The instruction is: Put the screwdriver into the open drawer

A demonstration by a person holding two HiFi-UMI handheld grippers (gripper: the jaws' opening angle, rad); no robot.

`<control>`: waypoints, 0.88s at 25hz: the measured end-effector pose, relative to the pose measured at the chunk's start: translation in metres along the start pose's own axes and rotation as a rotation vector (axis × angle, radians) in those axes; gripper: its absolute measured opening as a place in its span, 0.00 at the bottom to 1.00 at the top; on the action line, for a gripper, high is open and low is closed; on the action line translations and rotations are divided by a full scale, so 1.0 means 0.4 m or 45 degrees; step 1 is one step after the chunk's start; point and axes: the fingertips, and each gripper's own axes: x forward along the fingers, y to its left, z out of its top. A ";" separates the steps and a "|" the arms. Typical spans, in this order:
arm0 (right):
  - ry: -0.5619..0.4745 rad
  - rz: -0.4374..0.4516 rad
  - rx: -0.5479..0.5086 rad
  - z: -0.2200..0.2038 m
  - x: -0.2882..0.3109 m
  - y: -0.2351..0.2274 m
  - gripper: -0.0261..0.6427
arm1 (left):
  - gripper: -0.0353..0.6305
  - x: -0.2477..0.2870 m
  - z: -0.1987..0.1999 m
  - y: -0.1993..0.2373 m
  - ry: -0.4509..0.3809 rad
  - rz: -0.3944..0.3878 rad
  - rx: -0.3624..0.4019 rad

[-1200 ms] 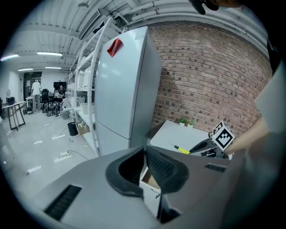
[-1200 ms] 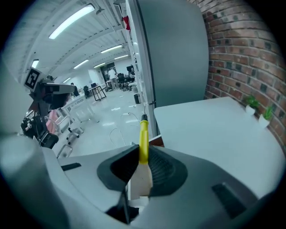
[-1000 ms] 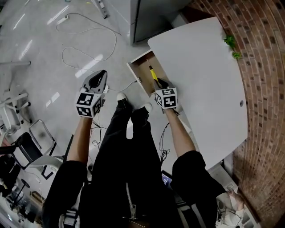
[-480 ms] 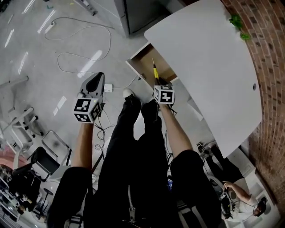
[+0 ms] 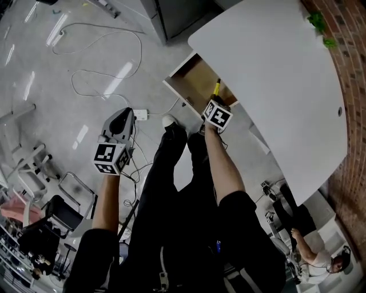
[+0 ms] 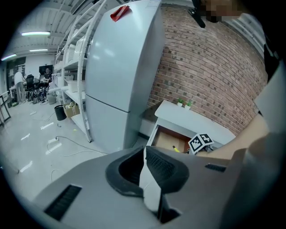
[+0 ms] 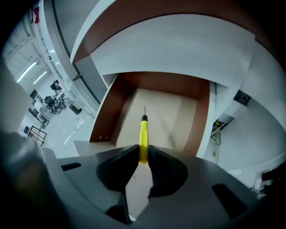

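Observation:
My right gripper [image 7: 143, 154] is shut on the yellow handle of the screwdriver [image 7: 143, 134], whose thin metal tip points down into the open drawer [image 7: 163, 112]. In the head view the right gripper [image 5: 217, 101] hangs over the drawer's [image 5: 191, 77] near edge, with the screwdriver [image 5: 217, 87] sticking out past it. The drawer has brown walls, a pale floor and nothing visible inside. My left gripper [image 5: 126, 113] hangs over the floor to the left, well away from the drawer, jaws shut and empty [image 6: 144, 152].
The drawer slides out from under a white table [image 5: 274, 80] against a brick wall [image 5: 351, 114]. A grey cabinet [image 5: 177, 14] stands behind it. White cables [image 5: 103, 74] and a power strip [image 5: 140, 114] lie on the floor. The person's legs [image 5: 171, 166] stand close to the drawer front.
Both hands have come down. The right gripper has rolled and tipped downward, carrying the screwdriver over the drawer so its tip now points into it. The left gripper stays shut.

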 end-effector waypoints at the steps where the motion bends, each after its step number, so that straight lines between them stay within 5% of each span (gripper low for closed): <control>1: -0.010 -0.010 0.010 0.005 0.012 0.000 0.15 | 0.11 0.001 -0.014 0.003 0.011 -0.001 0.002; 12: 0.018 -0.043 0.051 0.030 0.135 0.015 0.16 | 0.11 0.009 -0.075 0.048 0.039 0.010 -0.021; 22: 0.191 -0.037 -0.009 -0.012 0.234 0.035 0.16 | 0.11 0.006 -0.106 0.085 0.056 0.034 -0.046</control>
